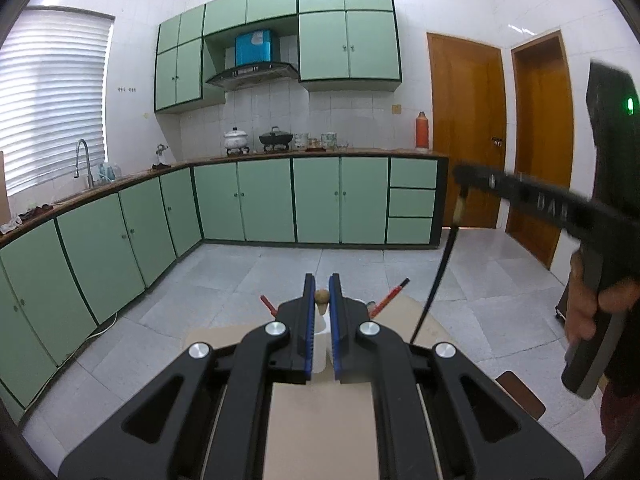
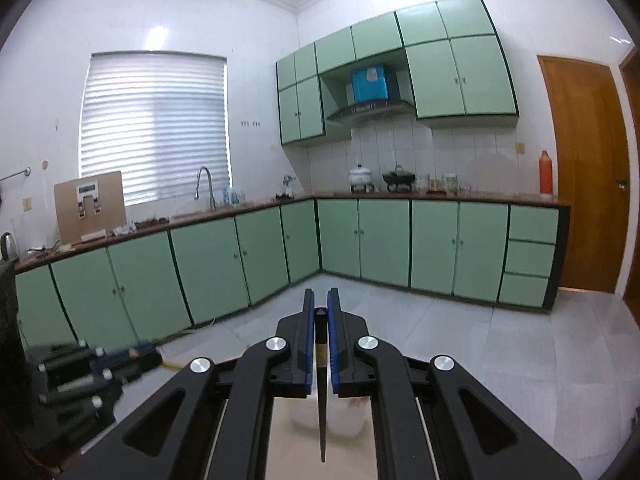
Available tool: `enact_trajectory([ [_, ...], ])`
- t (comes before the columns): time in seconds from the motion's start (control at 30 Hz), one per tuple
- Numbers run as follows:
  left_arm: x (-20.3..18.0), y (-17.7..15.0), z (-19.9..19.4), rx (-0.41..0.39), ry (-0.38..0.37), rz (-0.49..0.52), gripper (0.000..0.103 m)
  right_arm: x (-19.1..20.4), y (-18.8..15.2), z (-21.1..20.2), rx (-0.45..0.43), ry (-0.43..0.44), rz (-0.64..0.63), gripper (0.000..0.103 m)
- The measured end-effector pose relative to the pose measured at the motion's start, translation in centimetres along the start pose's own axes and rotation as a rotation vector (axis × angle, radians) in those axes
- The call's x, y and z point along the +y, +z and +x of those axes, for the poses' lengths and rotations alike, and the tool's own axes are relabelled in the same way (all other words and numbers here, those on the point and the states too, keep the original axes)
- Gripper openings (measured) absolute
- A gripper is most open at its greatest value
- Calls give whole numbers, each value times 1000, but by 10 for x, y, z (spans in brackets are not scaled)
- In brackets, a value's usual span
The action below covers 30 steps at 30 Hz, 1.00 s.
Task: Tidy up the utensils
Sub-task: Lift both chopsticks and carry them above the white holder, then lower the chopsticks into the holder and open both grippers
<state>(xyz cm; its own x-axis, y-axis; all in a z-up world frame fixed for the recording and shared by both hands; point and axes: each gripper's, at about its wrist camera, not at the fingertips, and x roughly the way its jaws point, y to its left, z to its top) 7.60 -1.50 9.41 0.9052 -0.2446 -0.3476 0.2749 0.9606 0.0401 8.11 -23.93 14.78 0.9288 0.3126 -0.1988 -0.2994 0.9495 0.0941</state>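
My left gripper is shut on a utensil with a round wooden knob on a pale handle, held over a white utensil holder on the beige table. Red chopsticks stick out of the holder. My right gripper is shut on a black chopstick that hangs point down above a white container. In the left wrist view the right gripper is raised at the right, with the black chopstick hanging from it.
Green kitchen cabinets and a wooden counter run along the back and left walls, with a sink tap, pots and an orange thermos. Two wooden doors stand at the right. A brown chair corner sits beside the table.
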Motion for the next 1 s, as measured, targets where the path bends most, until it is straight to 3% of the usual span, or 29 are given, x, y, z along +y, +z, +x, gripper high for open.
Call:
enact_trajectory([
  [0.2,19,14,36,66,-17,5,6,-6,22,44,-24,-33,-8,6],
  [0.43,34,20,77,142,-39,5,6,-19,23,95,-16,-69,-3,6],
  [0.77,36,13,125,190,-42,2,6,-30,-4,134,48,-84,13,6],
  [1.0,38,4,157,199,-53,-66,6,-33,-23,143,103,-80,18,6],
])
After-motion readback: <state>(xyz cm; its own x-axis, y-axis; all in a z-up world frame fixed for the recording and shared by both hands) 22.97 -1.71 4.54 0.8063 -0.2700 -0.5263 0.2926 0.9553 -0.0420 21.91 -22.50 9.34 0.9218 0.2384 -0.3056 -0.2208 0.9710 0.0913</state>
